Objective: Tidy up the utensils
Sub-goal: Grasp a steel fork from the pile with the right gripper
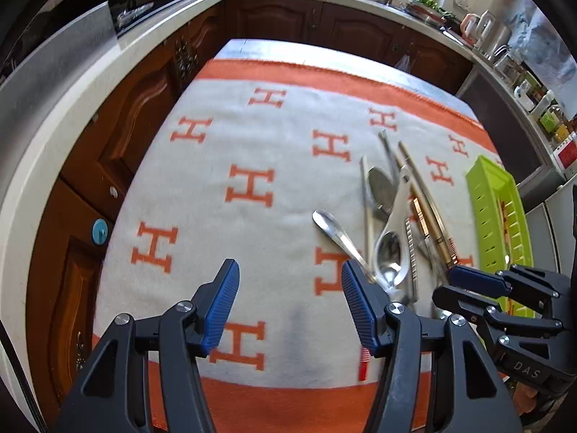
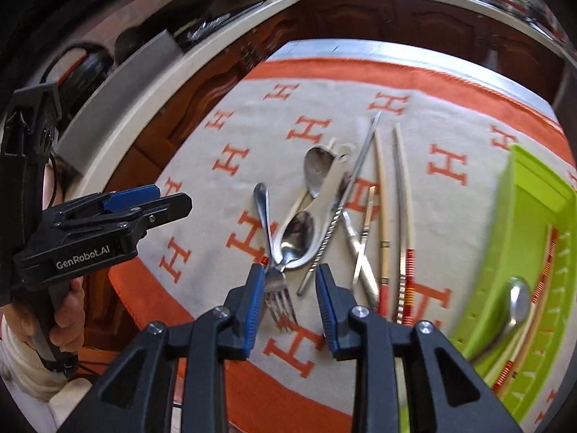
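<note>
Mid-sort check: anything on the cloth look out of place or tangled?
Yes. The loose utensils lie in a crossed heap: spoons, fork and chopsticks overlap at odd angles. Only one spoon and some chopsticks are in the green tray.

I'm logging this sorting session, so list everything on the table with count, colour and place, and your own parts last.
Cloth: one, cream with orange H marks and an orange border, covering the table.
Tray: one, lime green, on the cloth's right side.
Spoon in tray: one, silver; red-banded chopsticks lie beside it.
Loose spoons: at least three, silver, in the heap at mid-cloth.
Fork: one, silver, below the heap.
Loose chopsticks: several, cream and metal, right of the spoons.
Left tool: black with blue pads, open, empty.
Right tool: the same colours, open above the fork.
</note>
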`<state>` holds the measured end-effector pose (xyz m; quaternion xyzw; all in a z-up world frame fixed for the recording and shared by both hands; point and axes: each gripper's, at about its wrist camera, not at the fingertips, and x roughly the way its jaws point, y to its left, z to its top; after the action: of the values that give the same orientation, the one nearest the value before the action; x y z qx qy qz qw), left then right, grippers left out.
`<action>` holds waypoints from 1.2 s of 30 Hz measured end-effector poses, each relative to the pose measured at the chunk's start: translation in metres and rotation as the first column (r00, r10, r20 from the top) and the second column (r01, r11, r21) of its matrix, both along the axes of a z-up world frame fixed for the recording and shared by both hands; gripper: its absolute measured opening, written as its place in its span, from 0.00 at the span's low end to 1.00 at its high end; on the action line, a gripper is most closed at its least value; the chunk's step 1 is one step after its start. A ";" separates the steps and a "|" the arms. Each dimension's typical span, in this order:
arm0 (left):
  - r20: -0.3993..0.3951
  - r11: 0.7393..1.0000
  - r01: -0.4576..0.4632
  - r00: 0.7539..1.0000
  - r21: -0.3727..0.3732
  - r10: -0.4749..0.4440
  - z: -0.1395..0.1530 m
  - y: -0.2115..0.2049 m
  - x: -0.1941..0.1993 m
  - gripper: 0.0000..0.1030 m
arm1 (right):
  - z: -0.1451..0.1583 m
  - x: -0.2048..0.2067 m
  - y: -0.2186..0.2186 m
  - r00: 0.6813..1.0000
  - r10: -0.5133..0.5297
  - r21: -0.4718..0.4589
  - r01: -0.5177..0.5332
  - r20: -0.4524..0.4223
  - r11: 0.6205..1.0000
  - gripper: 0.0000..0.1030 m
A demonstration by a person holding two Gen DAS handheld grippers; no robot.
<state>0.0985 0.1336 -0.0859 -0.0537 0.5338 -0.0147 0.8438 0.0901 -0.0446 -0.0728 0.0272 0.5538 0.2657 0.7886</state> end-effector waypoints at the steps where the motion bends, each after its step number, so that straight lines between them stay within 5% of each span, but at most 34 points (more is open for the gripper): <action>1: -0.011 1.000 -0.004 1.000 -0.001 0.004 -0.006 0.004 -0.002 0.56 | -0.005 0.001 0.007 1.000 0.016 -0.008 -0.016 -0.007 1.000 0.28; 17: -0.075 0.997 -0.039 0.997 -0.069 0.034 -0.049 0.033 -0.004 0.56 | -0.038 0.014 0.068 0.975 0.211 -0.135 -0.218 -0.062 0.967 0.12; 29: -0.082 0.995 -0.039 0.996 -0.091 0.032 -0.055 0.041 -0.004 0.56 | -0.046 0.018 0.070 0.979 0.182 -0.142 -0.194 -0.096 0.971 0.04; 36: -0.074 0.995 -0.025 0.997 -0.101 0.017 -0.047 0.036 -0.007 0.56 | -0.037 0.013 0.055 0.985 0.127 -0.056 -0.134 -0.118 0.989 0.04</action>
<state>0.0917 0.1691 -0.1326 -0.1027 0.5624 -0.0309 0.8199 0.1035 0.0105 -0.1100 -0.0191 0.6068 0.2972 0.7370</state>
